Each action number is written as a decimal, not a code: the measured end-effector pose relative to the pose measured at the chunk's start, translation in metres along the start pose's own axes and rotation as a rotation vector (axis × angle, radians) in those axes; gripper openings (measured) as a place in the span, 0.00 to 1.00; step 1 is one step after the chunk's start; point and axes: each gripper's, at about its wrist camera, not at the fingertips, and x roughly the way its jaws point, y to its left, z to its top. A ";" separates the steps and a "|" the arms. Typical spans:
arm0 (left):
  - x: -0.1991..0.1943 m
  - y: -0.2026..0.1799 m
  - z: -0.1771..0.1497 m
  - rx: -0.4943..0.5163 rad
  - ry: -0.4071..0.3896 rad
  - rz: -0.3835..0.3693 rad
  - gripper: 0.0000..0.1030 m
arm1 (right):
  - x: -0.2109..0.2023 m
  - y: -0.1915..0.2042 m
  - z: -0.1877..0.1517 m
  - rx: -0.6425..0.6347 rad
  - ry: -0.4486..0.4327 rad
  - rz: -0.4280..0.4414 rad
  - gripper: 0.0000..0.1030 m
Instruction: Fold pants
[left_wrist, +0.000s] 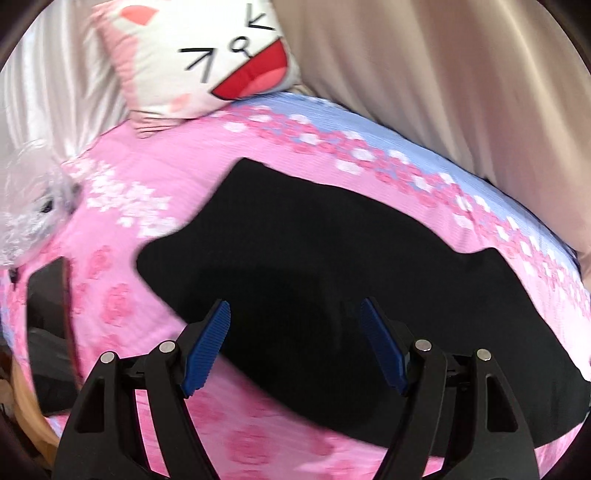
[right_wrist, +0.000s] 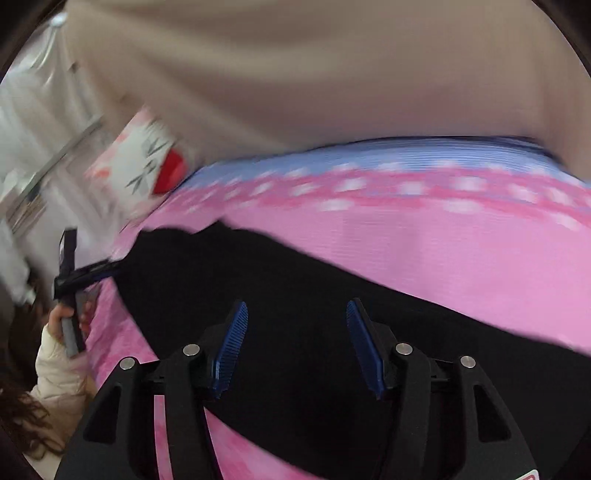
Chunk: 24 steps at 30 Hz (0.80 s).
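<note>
Left claw: black two-finger claw with blue ribbed pads, spread wide; nothing lies between the pads, and they hang above the cloth without pinching it.
Right claw: same black frame and blue ribbed pads, spread apart to a middling gap; no cloth is caught between them, only dark fabric lying below.
Pants: black soft fabric pants lying flat on the bed, directly ahead of and beneath both claws; in the left wrist view they run from just past the fingertips off to the right, and in the right wrist view they fill the space under and ahead of the pads.
Bed cover: pink sheet with darker pink roses and a pale blue band with white blossoms; it shows on every side of the pants.
Pillow: white and pink cushion printed with a laughing cartoon face, far ahead of the left claw and to its left.
Curtain: beige draped fabric beyond the bed.
Person's hand: at the far left of the right wrist view, gripping the handle of the left claw, with a cream padded sleeve below it.
</note>
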 end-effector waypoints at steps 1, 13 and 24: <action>-0.001 0.009 0.001 0.002 -0.006 0.017 0.69 | 0.027 0.011 0.016 -0.032 0.026 0.019 0.54; 0.047 0.072 0.022 -0.057 -0.006 0.116 0.72 | 0.183 0.072 0.108 -0.160 0.152 0.037 0.09; 0.015 0.057 0.035 -0.008 -0.147 0.246 0.80 | 0.096 0.037 0.084 -0.112 -0.034 -0.118 0.46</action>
